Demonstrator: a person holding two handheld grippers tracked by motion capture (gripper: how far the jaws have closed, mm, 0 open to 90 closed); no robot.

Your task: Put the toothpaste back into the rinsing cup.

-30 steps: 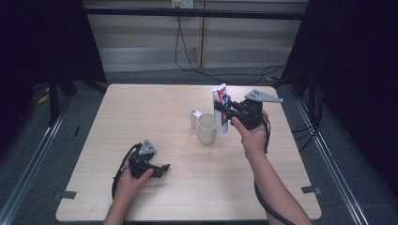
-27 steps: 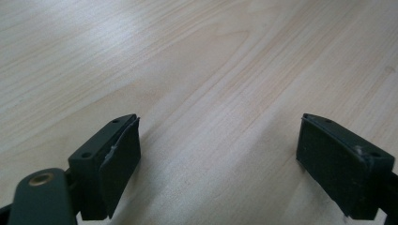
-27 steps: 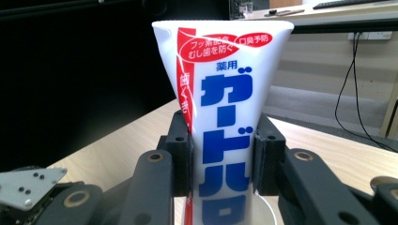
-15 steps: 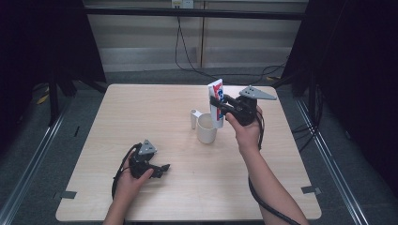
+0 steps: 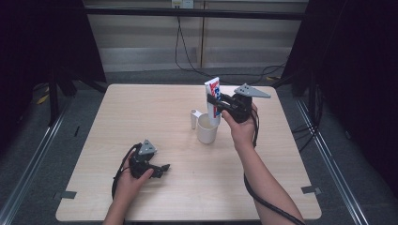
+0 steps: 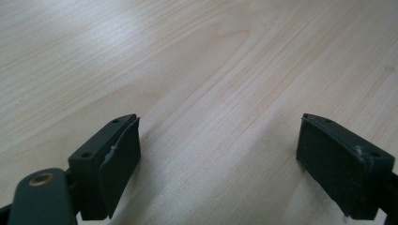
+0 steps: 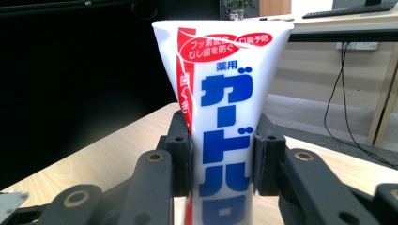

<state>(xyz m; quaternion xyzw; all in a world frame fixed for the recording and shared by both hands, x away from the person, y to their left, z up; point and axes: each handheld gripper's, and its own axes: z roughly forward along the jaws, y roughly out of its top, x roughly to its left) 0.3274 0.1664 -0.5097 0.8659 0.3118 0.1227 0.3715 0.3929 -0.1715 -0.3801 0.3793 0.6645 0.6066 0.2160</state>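
Nearest the person, the left tool (image 5: 157, 169) rests low on the pale wooden worktop (image 5: 117, 117) at its near left, held in the left hand (image 5: 131, 178), with its cable looping beside the wrist. In the left gripper view its 2 black jaws stand wide apart with nothing between them, bare wood grain running under and past them. Farther in, just right of the worktop's middle, a cream mug (image 5: 207, 128) stands upright, its handle turned to the left. Directly above the mug the right tool (image 5: 217, 104), gripped by the right hand (image 5: 241, 129), is clamped on a white toothpaste tube (image 5: 214, 98) with red and blue print. The tube stands upright with its flat crimped end on top, and its lower end is at or inside the mug's mouth; whether it touches the mug cannot be told. In the right gripper view the jaws press the tube (image 7: 220, 122) from both sides around its middle, the blue lettering facing the camera. Beyond the worktop's far edge, dark cables (image 5: 180, 42) hang down a pale wall panel to the grey floor.
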